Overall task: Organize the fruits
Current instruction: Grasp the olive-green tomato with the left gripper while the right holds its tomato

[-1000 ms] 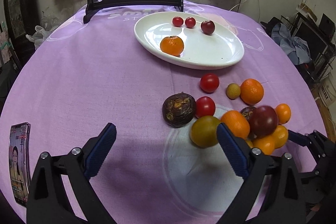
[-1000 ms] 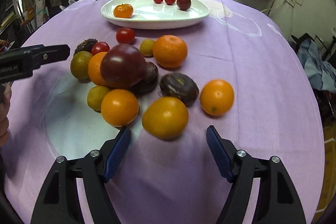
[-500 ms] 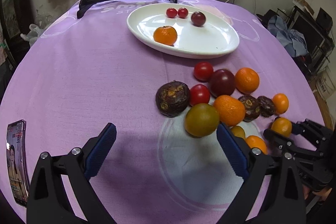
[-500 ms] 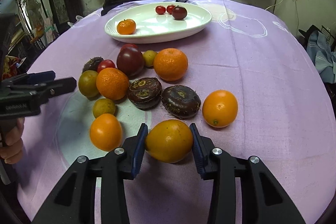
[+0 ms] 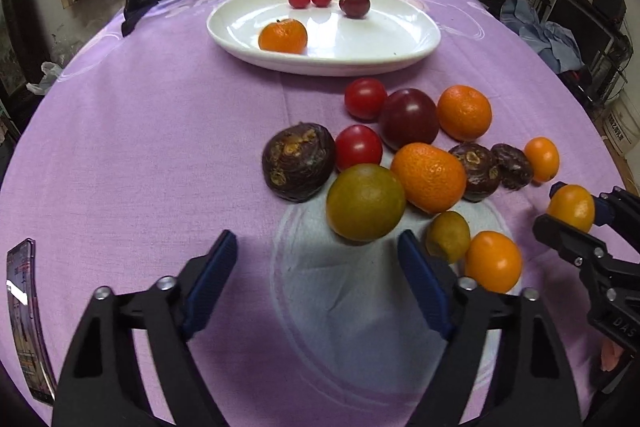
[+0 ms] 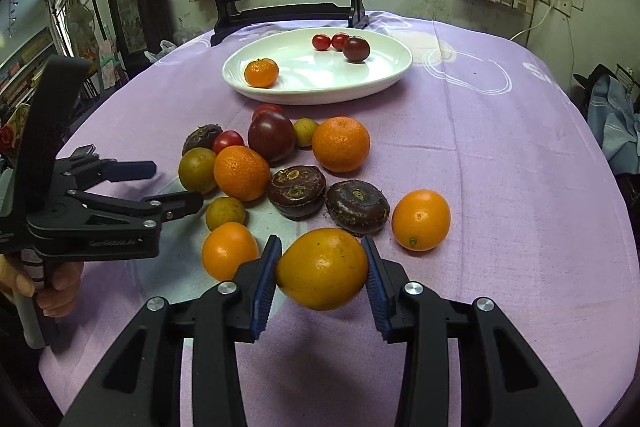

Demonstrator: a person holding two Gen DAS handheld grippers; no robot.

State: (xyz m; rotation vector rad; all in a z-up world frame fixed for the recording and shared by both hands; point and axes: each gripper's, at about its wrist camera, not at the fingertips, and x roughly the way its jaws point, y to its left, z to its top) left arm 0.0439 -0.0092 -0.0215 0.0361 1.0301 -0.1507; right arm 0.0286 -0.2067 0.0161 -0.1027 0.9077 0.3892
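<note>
You see a lilac tablecloth (image 6: 500, 163) printed with white rings, a plain white plate (image 6: 384, 77), and blue pads (image 6: 264, 291) against a yellow-orange fruit (image 6: 322, 269).

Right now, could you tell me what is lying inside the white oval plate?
The white plate holds one mandarin, two cherry tomatoes and a dark plum-coloured tomato. Nothing seems hidden.

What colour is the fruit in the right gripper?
Yellow-orange fruit, clearest in the right wrist view.

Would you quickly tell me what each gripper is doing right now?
Left gripper: open, holding nothing.
Right gripper: closed on the yellow-orange fruit.
</note>
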